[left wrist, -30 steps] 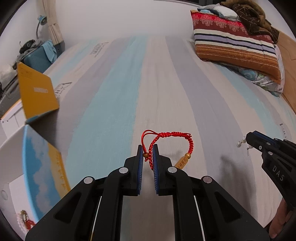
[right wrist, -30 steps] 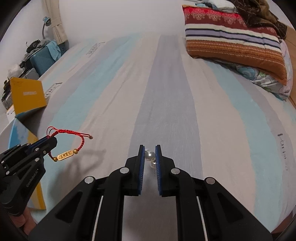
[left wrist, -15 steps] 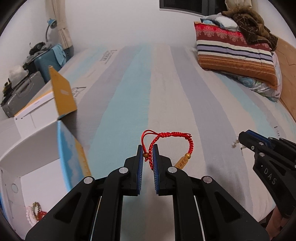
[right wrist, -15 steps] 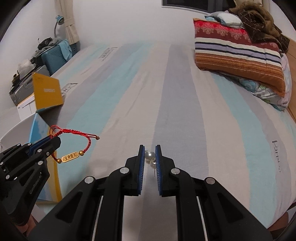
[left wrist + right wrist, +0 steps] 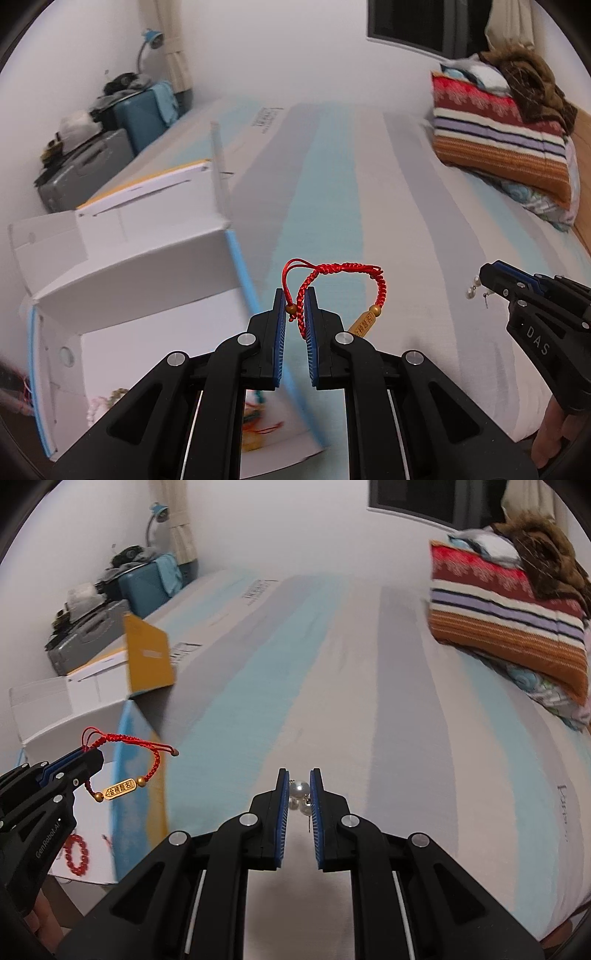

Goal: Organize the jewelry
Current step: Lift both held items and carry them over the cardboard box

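Note:
My left gripper [image 5: 295,306] is shut on a red braided bracelet [image 5: 347,269] with a gold tag, held in the air beside the open white box [image 5: 155,266]; the bracelet also shows in the right wrist view [image 5: 122,775]. My right gripper [image 5: 299,790] is shut on pearl earrings [image 5: 300,795] above the striped bed sheet; the earrings also show in the left wrist view [image 5: 474,290]. Inside the box lie a red bead bracelet [image 5: 75,853] and other blurred jewelry [image 5: 255,424].
The box has a yellow and blue lid flap [image 5: 147,657] standing up. A striped pillow [image 5: 502,144] with a brown blanket lies at the far right. Suitcases [image 5: 110,147] and clutter stand beyond the bed's left edge.
Both grippers have risen and swung left toward the box, each still holding its piece. The box now fills the left of the left wrist view.

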A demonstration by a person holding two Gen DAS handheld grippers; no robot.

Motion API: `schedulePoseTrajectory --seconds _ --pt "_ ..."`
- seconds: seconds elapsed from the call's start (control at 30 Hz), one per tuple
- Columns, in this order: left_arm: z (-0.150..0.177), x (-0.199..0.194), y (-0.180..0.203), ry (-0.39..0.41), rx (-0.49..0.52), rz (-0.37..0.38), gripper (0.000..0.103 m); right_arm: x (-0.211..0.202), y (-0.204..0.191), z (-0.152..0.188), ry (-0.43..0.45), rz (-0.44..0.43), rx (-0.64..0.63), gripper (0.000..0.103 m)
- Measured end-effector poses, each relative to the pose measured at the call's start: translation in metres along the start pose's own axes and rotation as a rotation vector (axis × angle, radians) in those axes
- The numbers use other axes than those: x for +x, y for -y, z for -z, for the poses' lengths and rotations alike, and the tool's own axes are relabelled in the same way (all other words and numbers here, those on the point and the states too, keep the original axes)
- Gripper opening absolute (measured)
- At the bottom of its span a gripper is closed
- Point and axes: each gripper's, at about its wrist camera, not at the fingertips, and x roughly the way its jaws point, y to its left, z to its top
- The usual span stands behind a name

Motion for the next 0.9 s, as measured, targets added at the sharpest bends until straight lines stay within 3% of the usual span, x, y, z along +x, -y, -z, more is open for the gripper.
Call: schedulePoseTrajectory --seconds 0.4,0.9 --pt "0.017 -0.026 -0.103 0.011 -0.106 -0.077 0.010 -0.018 -0.106 -0.008 0.031 -0.088 -0.121 0.011" --pt "0.060 -0.020 -0.199 -0.074 -0.214 -0.178 0.010 0.004 -0.212 0.013 -0.024 -0.185 -0.253 0.011"
